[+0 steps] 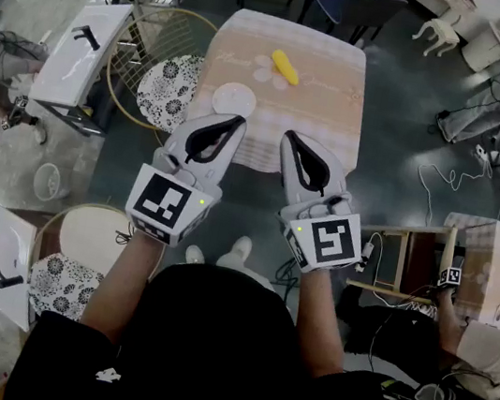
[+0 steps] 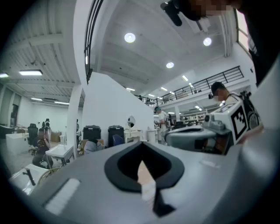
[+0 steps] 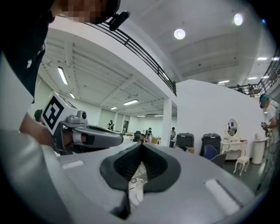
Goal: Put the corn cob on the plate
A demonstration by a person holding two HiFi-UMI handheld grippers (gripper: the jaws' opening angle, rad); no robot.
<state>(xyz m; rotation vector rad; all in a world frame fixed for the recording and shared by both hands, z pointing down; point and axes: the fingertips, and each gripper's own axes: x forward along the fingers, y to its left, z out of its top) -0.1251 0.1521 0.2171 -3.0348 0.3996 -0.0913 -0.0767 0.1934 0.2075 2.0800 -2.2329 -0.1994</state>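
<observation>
while the person holds two tools level and side by side at the near edge of the one square table (image 1: 332,104) under its peach striped cloth, both are clenched on nothing. the left tool (image 1: 240,121) has its two jaws met at the tips, and so does the right tool (image 1: 289,135); each tool's own view shows only a dark hollow behind the closed tips. one yellow corn cob (image 1: 285,67) lies on the cloth toward the table's far side. one round white plate (image 1: 233,99) sits bare nearer the left tool, apart from the cob. two black-and-white patterned round seats (image 1: 168,90) stand left of the table.
</observation>
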